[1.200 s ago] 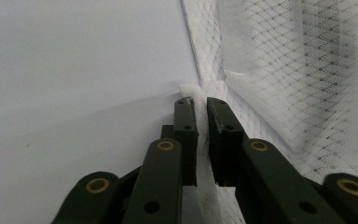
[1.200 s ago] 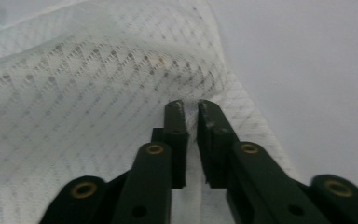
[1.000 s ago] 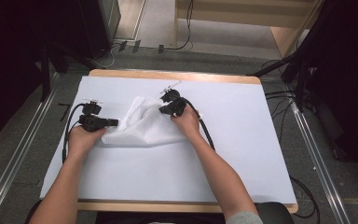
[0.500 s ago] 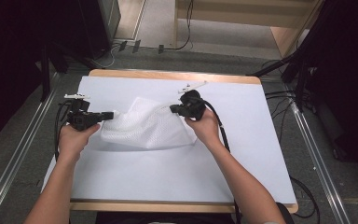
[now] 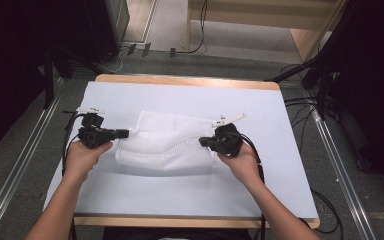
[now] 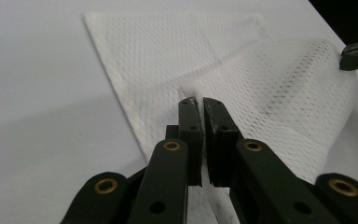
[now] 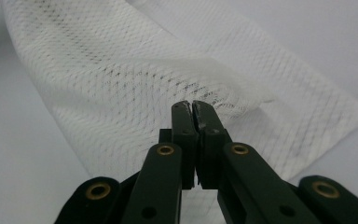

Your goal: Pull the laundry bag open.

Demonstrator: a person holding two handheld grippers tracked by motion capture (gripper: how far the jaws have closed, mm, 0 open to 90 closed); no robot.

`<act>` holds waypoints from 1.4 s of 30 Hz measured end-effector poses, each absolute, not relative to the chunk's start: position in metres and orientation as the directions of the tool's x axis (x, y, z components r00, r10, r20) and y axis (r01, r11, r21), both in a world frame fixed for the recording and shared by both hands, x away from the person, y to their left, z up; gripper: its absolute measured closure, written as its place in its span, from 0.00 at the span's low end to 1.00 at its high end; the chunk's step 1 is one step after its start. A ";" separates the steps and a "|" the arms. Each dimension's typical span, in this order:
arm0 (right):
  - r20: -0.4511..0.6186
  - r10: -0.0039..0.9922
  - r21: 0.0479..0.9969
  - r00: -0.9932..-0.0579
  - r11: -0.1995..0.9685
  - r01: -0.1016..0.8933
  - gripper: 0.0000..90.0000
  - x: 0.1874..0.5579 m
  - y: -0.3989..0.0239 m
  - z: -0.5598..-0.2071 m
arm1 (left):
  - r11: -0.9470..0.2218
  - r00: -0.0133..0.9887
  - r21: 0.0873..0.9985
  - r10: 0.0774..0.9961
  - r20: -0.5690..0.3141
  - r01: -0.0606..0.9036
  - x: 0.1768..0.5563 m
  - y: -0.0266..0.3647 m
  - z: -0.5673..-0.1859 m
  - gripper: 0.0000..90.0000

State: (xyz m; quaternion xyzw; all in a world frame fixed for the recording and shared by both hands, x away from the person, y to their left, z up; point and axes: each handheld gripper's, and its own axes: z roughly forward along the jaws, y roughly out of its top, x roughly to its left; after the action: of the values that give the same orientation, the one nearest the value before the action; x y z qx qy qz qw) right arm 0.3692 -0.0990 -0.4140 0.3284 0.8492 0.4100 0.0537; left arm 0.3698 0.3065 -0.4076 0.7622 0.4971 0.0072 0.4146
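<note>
White mesh fabric bag (image 5: pixel 167 145), stretched across the middle of a pale blue table cover (image 5: pixel 180 195), long axis running nine to three o'clock. Left gripper (image 5: pixel 121 133) pinched shut on the nine o'clock edge, right gripper (image 5: pixel 203 142) clamped on the three o'clock edge. Both equally near, pulling outward and slightly raised.

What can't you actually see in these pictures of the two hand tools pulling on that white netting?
- The edge of the white mesh cloth pinched by the left gripper: hidden between its shut jaws, left gripper view.
- The edge pinched by the right gripper: likewise hidden, right gripper view.
- Whether the cloth is a bag or a flat sheet: folds overlap, high view.
- The white table cover beneath the cloth: hidden by it.
</note>
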 end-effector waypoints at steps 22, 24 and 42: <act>0.202 0.637 0.720 -0.744 0.419 0.554 0.81 0.344 -0.126 -0.430 | -0.255 0.528 0.618 0.790 -0.310 0.744 0.385 0.298 -0.412 0.70; 0.198 0.659 0.723 -0.725 0.402 0.562 0.81 0.353 -0.129 -0.430 | -0.254 0.525 0.619 0.795 -0.304 0.743 0.392 0.299 -0.411 0.70; 0.178 0.780 0.661 -0.601 0.357 0.660 0.76 0.418 -0.127 -0.468 | -0.239 0.460 0.551 0.833 -0.306 0.799 0.428 0.296 -0.447 0.71</act>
State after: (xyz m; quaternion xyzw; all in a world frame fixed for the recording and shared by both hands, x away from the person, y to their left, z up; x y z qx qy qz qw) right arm 0.4178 -0.1273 -0.4680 0.4390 0.8196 0.3586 0.0836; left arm 0.4283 0.2964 -0.4474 0.7868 0.5188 0.0255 0.3334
